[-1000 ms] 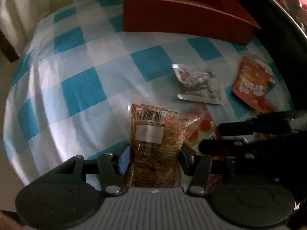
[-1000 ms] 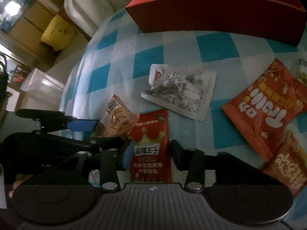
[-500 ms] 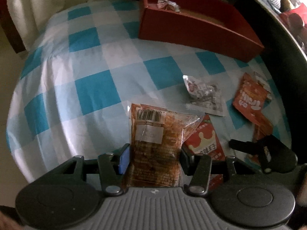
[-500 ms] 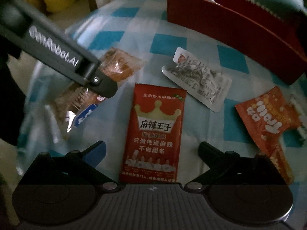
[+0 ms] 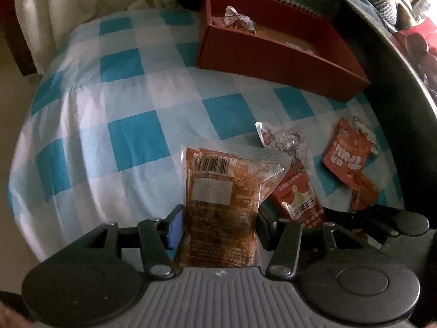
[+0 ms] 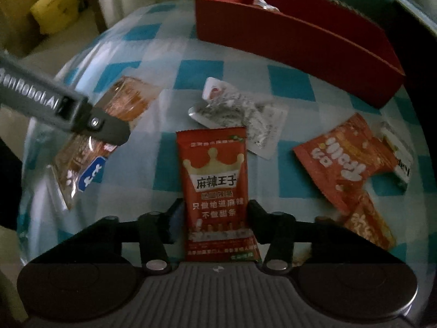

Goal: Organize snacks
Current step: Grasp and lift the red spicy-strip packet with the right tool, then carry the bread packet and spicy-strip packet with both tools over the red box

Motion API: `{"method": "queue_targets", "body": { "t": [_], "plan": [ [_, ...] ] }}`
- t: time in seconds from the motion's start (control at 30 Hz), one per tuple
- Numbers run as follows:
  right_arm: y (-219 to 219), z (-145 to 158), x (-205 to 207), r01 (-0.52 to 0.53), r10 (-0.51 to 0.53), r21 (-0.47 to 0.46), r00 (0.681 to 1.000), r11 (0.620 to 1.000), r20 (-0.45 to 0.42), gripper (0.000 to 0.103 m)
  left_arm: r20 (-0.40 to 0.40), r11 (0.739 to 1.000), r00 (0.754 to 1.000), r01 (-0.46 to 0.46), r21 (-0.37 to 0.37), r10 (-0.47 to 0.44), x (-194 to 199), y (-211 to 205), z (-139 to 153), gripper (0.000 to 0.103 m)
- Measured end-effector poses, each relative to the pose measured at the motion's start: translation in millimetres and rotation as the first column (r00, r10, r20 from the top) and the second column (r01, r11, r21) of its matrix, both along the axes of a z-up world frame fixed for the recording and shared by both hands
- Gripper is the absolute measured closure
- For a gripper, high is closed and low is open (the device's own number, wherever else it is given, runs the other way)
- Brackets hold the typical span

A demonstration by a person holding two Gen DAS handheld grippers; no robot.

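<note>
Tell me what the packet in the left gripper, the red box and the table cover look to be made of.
Packet: clear glossy plastic film; it glints and the brown snack shows through. Red box: likely matte cardboard, with thin, flat walls and no shine. Table cover: checked blue and white, creased; cloth or thin plastic, hard to say.

You had two grippers, the left gripper (image 5: 218,222) and the right gripper (image 6: 211,214), one red box (image 6: 295,41), and seven snack packets in view: six outside the box and one clear-wrapped packet (image 5: 237,20) inside it.
</note>
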State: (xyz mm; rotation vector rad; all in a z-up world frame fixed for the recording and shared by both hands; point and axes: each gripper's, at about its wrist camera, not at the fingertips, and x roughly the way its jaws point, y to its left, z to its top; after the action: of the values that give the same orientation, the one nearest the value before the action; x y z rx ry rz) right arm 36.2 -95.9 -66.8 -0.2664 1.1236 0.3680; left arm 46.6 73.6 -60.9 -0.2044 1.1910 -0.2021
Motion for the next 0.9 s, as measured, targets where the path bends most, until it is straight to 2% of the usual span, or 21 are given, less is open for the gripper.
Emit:
{"method": "queue_targets", "body": {
  "t": [0.07, 0.3, 0.4, 0.57, 0.9],
  "plan": [
    [-1.2, 4.1, -2.4, -0.001, 0.001, -0.008, 1.0, 1.0, 0.017, 0.05, 0.005, 1.0, 1.0, 0.0, 0.001, 0.0, 0.1, 0.1, 0.0, 0.057],
    [-17.2, 38.3, 5.3, 0.057, -0.069, 0.118, 0.993, 0.991, 0.094, 0.05, 0.062, 1.0, 0.998, -0.009, 0.015, 0.008, 2.1, -3.3, 8.4, 0.056],
    [-21.7, 47.0, 11.9, 0.069, -0.087, 0.144, 0.989, 0.987, 0.121, 0.05, 0.083, 1.0, 0.996, -0.014, 0.012, 0.013, 6.8, -8.2, 12.3, 0.057],
    [-28.3, 58.7, 27.1, 0.076, -0.106, 0.189, 0.982, 0.979, 0.155, 0.05, 0.138, 0.998, 0.99, -0.028, 0.064, 0.019, 15.5, -17.6, 21.7, 0.057],
    [-50.4, 78.2, 65.5, 0.094, -0.145, 0.227, 0.965, 0.969, 0.218, 0.05, 0.227, 0.991, 0.974, -0.05, 0.121, 0.021, 47.9, -40.9, 31.1, 0.057]
  ]
}}
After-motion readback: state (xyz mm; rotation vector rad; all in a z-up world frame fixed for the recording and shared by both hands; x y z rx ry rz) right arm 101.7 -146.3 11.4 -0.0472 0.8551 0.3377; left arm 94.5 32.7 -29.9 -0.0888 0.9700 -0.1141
